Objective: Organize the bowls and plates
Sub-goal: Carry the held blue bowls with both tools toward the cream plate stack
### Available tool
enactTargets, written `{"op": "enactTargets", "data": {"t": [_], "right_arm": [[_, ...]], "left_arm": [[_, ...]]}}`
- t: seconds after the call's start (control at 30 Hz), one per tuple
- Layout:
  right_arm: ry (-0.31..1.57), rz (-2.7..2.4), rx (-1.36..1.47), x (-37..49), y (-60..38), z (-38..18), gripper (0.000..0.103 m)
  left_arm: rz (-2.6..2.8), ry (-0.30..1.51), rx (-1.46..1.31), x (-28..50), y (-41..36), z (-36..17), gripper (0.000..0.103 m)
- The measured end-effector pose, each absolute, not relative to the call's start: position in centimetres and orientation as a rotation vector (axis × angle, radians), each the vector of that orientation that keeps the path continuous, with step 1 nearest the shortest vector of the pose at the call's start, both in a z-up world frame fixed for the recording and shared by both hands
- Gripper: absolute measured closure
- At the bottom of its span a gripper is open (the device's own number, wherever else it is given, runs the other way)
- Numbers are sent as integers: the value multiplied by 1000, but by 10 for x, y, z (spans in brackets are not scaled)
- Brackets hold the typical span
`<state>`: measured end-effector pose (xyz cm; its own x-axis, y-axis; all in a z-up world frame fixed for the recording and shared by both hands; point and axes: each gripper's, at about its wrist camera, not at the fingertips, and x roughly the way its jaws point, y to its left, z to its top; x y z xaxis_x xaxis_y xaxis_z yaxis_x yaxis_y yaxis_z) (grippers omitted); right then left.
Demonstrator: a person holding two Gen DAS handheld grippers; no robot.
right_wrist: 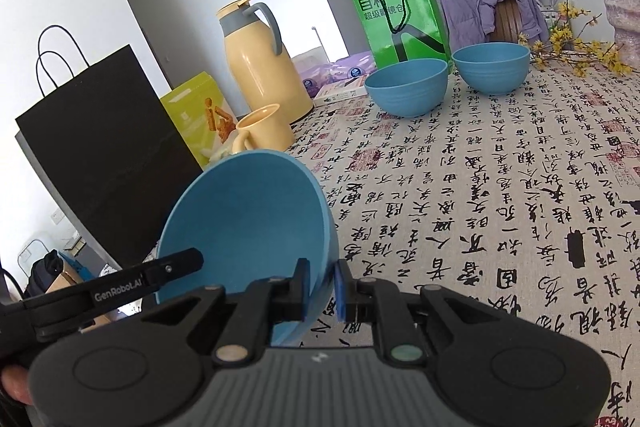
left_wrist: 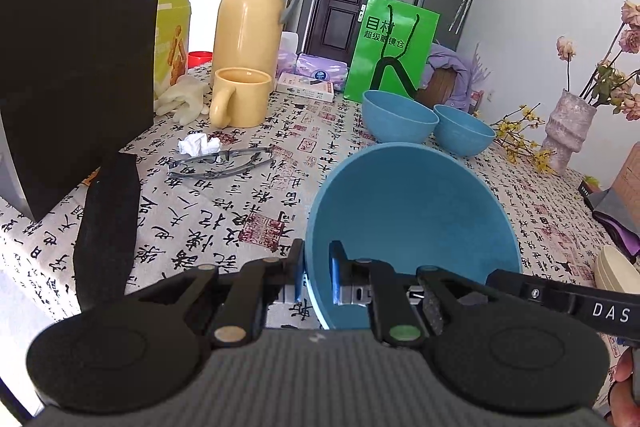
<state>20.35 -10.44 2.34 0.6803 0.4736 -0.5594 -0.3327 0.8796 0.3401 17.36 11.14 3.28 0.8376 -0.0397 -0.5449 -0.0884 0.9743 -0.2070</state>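
A blue bowl (left_wrist: 416, 215) is held tilted above the table, and both grippers pinch its rim. My left gripper (left_wrist: 316, 275) is shut on its left rim. My right gripper (right_wrist: 322, 287) is shut on the right rim of the same bowl (right_wrist: 248, 219). Two more blue bowls stand side by side at the far edge of the table: the nearer-left one (left_wrist: 398, 121) (right_wrist: 406, 91) and the right one (left_wrist: 464, 129) (right_wrist: 491, 66). A cream plate edge (left_wrist: 616, 271) shows at the right in the left wrist view.
On the calligraphy tablecloth (right_wrist: 500, 207) stand a yellow thermos (left_wrist: 250, 15), a yellow mug (left_wrist: 240, 97), a green bag (left_wrist: 392, 51), a black paper bag (left_wrist: 76, 39), glasses (left_wrist: 220, 161), crumpled tissue (left_wrist: 198, 145) and a flower vase (left_wrist: 566, 131).
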Motion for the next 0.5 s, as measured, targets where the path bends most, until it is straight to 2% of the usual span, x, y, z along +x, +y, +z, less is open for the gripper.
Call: {"op": "enactTargets", "data": {"t": [0.5], "right_arm": [[671,269,265,211,-202,29,91]], "left_arm": [[-180,634,-211,213,17,25,90]]}}
